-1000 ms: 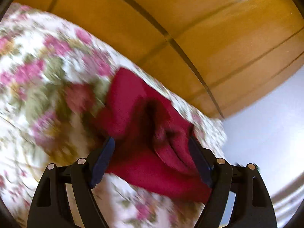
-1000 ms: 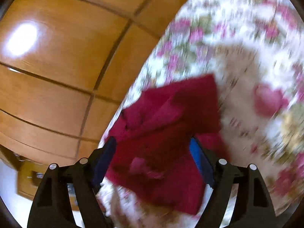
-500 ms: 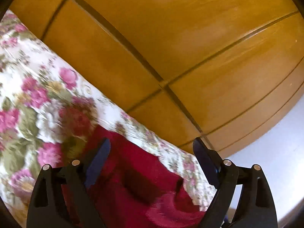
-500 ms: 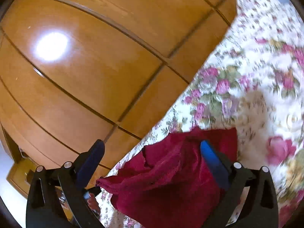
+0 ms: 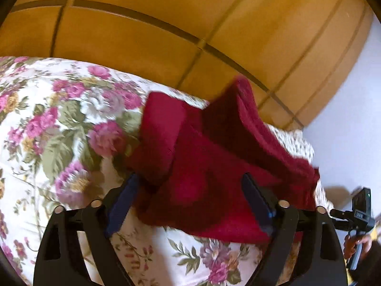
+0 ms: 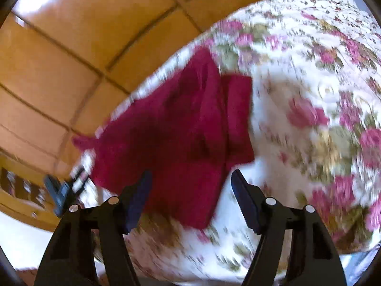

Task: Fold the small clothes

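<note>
We saw the crumpled dark-red knit garment (image 5: 209,166) lying diagonally on the floral bedspread (image 5: 59,131), both the left tool (image 5: 190,202) and the right tool (image 6: 190,190) spread, gripping nothing.

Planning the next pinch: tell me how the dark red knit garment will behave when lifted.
The dark red knit garment is probably floppy: it lies bunched in soft folds on the floral quilt. Likely light, and its textured knit should not slip between closing fingers.

Glossy wooden wardrobe panels (image 5: 166,40) behind a floral bedspread (image 5: 59,124); pale wall (image 5: 352,128) alongside.
</note>
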